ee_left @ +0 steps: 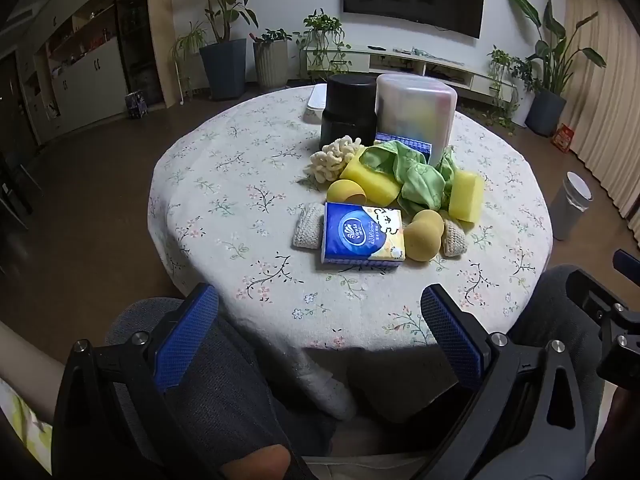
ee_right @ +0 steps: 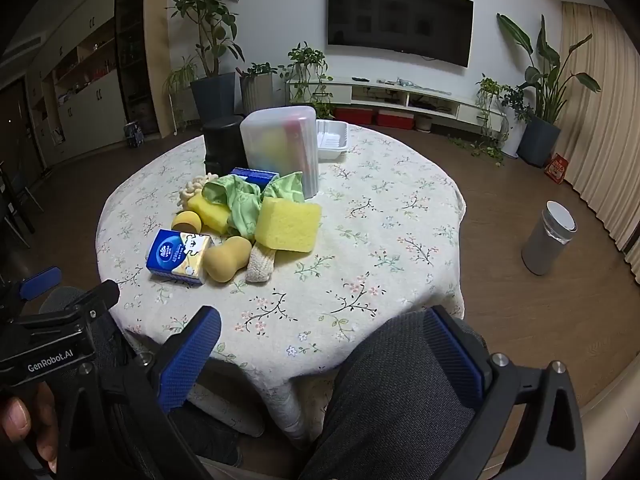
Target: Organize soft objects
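A heap of soft things lies mid-table on the flowered cloth (ee_left: 224, 200): a blue tissue pack (ee_left: 362, 237) (ee_right: 180, 256), yellow sponges (ee_left: 466, 196) (ee_right: 289, 222), a green cloth (ee_left: 416, 172) (ee_right: 240, 200), a gourd-shaped sponge (ee_left: 424, 234) (ee_right: 226, 260), knitted pads (ee_left: 308, 226) (ee_right: 260, 266) and a cream scrubber (ee_left: 332, 158). Behind them stand a clear lidded box (ee_left: 414, 110) (ee_right: 280, 144) and a black container (ee_left: 348, 112) (ee_right: 222, 144). My left gripper (ee_left: 320, 336) and right gripper (ee_right: 320, 354) hover open and empty over the person's lap, short of the table's near edge.
A white tray (ee_right: 330, 140) sits at the table's far side. The person's knees in grey trousers (ee_right: 400, 380) lie under both grippers. A grey bin (ee_right: 548, 240) stands on the floor to the right. Potted plants (ee_right: 212, 52) and a TV cabinet (ee_right: 420, 100) line the far wall.
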`<state>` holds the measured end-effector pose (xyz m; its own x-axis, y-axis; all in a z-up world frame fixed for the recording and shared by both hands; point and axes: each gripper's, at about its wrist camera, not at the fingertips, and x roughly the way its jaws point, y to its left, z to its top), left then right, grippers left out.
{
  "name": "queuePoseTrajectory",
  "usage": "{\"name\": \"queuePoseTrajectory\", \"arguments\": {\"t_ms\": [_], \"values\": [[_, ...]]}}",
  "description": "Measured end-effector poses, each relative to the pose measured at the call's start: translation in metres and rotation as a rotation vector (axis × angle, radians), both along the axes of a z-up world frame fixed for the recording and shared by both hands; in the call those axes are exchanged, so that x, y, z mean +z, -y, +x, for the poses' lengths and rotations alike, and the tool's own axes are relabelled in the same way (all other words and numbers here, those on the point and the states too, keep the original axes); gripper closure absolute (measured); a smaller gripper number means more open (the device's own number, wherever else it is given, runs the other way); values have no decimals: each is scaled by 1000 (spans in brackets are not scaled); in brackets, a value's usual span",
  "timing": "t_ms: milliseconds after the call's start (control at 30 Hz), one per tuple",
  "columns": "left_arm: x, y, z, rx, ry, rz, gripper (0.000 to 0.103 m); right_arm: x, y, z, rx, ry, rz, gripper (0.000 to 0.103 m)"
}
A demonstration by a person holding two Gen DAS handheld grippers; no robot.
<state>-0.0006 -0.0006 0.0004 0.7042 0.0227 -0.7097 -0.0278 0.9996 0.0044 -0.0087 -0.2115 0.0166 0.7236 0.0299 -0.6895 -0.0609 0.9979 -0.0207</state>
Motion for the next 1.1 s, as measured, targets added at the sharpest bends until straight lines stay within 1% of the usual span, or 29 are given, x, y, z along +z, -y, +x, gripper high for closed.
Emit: {"name": "queuePoseTrajectory", "arguments": {"t_ms": [1100], "values": [[-3,0,2,3,-9,-10,0,-1,0,0,0,-3,8,0]]}}
